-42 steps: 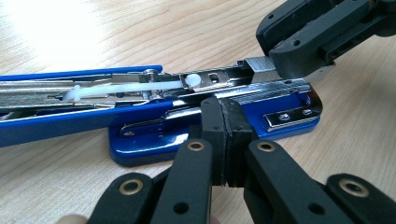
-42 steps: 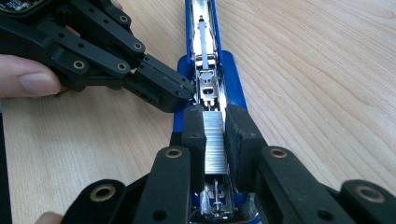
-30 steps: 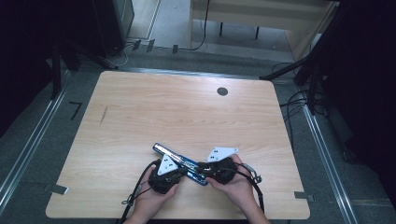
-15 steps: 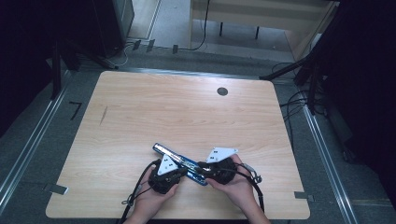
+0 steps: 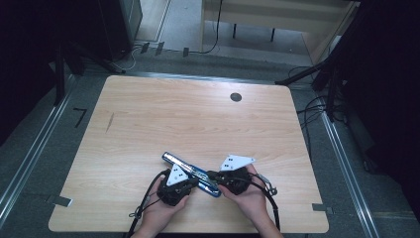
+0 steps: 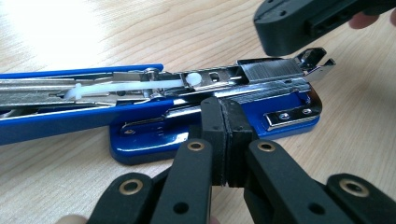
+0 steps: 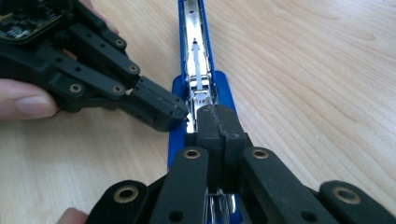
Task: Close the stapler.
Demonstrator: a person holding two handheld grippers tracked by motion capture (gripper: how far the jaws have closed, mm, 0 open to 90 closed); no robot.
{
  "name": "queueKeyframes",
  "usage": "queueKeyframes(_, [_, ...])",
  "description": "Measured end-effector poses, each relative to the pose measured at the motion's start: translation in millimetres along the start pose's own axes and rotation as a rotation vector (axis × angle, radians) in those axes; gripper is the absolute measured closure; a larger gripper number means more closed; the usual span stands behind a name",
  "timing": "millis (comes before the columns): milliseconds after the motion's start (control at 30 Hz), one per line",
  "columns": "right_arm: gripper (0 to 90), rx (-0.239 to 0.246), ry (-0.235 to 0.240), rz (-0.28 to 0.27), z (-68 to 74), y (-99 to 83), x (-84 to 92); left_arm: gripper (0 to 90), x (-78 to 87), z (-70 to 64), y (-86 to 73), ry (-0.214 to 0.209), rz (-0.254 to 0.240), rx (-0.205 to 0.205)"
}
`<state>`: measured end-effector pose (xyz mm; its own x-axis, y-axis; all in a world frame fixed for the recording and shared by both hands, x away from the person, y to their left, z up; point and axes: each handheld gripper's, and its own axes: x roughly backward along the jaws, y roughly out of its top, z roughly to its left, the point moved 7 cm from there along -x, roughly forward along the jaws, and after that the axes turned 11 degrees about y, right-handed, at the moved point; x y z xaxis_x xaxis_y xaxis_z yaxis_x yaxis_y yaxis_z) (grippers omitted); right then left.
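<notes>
Light wooden table [image 5: 148, 129]; opened blue stapler [image 5: 190, 173] flat near front edge.

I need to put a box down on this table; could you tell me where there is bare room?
The table is bare behind the stapler up to the round cable hole, and along its left and right edges. It is crowded at the near edge, where the left gripper and right gripper meet the stapler.

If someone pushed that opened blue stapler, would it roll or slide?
The blue metal stapler would probably slide, not roll: its flat base lies on the smooth wooden table. It looks stiff and fairly heavy, being mostly steel. Its hinged top, swung open, may flop.
</notes>
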<state>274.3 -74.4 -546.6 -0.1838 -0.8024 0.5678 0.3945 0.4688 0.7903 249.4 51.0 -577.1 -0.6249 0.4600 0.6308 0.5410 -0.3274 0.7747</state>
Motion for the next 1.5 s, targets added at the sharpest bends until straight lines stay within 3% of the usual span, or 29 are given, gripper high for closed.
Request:
queueKeyframes(133, [90.0, -0.007, -0.002, -0.006, -0.2, 1.4, -6.2, 90.0, 1.9, 4.6, -0.9, -0.004, 0.006, 0.030])
queueKeyframes(300, [90.0, 0.012, -0.006, 0.020, 2.2, -1.0, -13.2, 90.0, 6.1, 10.8, -2.1, 0.027, 0.007, 0.044])
queueKeyframes(367, [90.0, 0.013, -0.004, 0.023, 1.9, -1.1, -12.9, 90.0, 7.4, 13.3, -2.6, 0.046, 0.002, 0.030])
queueKeyframes(667, [90.0, 0.013, 0.002, 0.037, 1.4, -2.7, -9.2, 90.0, 19.0, 48.3, -5.8, 0.101, 0.010, 0.097])
queueKeyframes(900, [90.0, 0.011, -0.003, 0.052, 0.4, -3.4, -6.1, 90.0, 21.3, 66.7, -9.8, 0.126, 0.014, 0.139])
queueKeyframes(1233, [90.0, -0.021, -0.027, -0.028, -0.5, 8.6, -0.1, 90.0, 19.0, 69.1, -12.6, 0.129, 0.031, 0.154])
queueKeyframes(1500, [90.0, -0.019, -0.025, -0.030, 0.1, 11.0, -1.9, 90.0, 16.5, 68.9, -11.2, 0.139, 0.035, 0.161])
